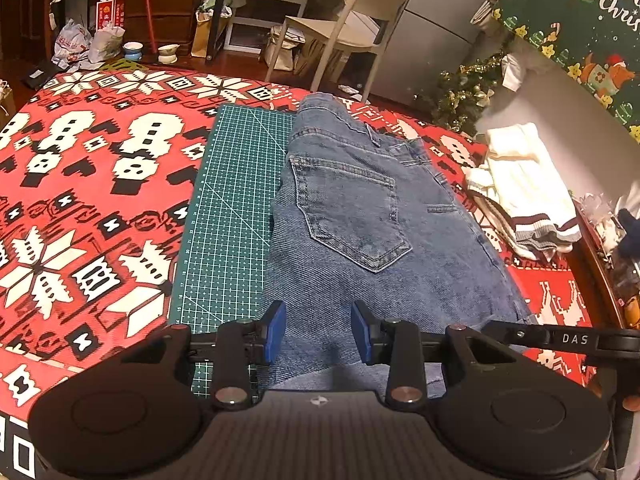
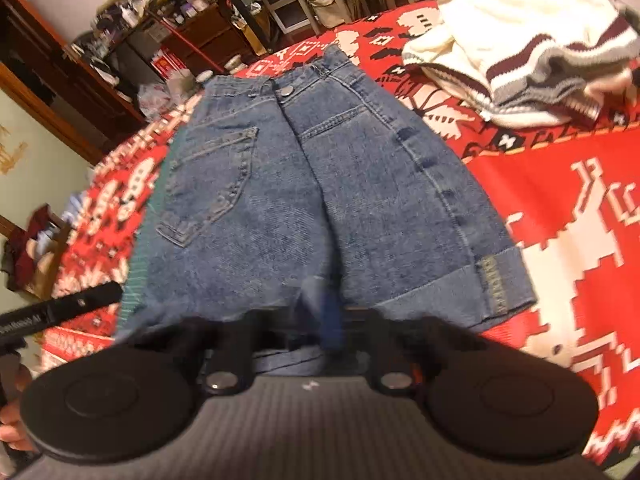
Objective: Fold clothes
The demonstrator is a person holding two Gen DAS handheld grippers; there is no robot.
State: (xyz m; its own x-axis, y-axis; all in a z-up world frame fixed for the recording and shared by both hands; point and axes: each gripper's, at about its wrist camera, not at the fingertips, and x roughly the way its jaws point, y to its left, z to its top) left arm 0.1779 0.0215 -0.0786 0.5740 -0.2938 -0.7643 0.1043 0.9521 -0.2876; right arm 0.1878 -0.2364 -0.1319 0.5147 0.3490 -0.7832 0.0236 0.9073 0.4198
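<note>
Blue denim shorts (image 1: 360, 208) lie flat, back pocket up and waistband at the far end, partly on a green cutting mat (image 1: 236, 200). My left gripper (image 1: 319, 334) is open just above the near hem, its blue pads (image 1: 276, 332) apart with nothing pinched between them. In the right wrist view the shorts (image 2: 320, 184) fill the middle, with a cuffed leg at the right. My right gripper (image 2: 330, 320) is blurred, its blue pads together at the near hem and shut on the denim. A fold of denim shows under it.
A red and white patterned blanket (image 1: 80, 160) covers the surface. A white knit sweater (image 2: 520, 40) with striped trim lies in a heap to the right of the shorts. Beyond the far edge stand a chair (image 1: 352, 24), shelves and bags. The other gripper's black body (image 1: 560, 338) reaches in at the right.
</note>
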